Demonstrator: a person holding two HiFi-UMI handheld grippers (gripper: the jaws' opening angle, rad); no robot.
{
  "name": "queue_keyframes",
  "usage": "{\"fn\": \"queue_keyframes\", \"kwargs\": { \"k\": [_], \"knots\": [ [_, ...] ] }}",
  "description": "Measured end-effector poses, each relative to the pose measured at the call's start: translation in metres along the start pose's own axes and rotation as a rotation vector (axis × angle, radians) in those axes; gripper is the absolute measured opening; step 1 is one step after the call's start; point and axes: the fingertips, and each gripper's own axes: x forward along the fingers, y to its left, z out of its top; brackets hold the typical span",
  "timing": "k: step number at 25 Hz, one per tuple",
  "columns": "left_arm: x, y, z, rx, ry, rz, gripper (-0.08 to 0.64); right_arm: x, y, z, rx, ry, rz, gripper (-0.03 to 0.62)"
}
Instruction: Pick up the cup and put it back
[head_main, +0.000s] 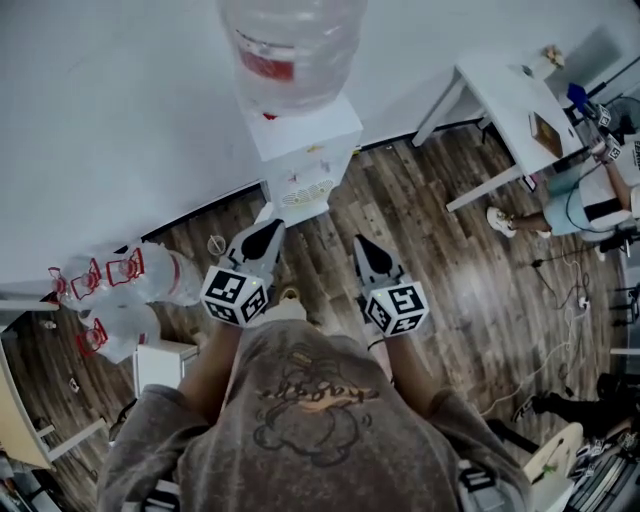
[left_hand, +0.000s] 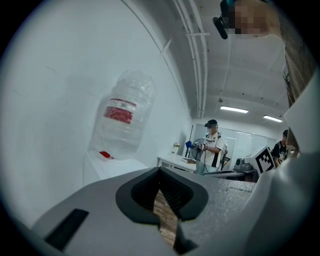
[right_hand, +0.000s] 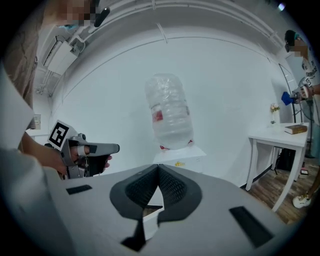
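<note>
Head view shows the left gripper (head_main: 266, 233) and right gripper (head_main: 366, 250), both clenched on nothing, side by side facing the water dispenser (head_main: 300, 135) at the wall; the cup cannot be made out.

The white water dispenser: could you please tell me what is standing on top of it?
A large clear water bottle with a red label stands upside down on the dispenser. Its neck is hidden where it enters the dispenser's top.
</note>
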Motion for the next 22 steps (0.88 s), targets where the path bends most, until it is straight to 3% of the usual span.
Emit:
{"fn": "queue_keyframes", "kwargs": {
  "k": [11,22],
  "knots": [
    [0.042,0.051,-0.005,-0.005,0.028,-0.004,0.003,0.058,-0.023,-0.005,0.008,0.031,0.011,0.003],
    [0.065,0.063,-0.066,-0.030,0.062,0.020,0.003,0.078,-0.045,-0.055,0.028,0.051,0.024,0.003]
  ]
}}
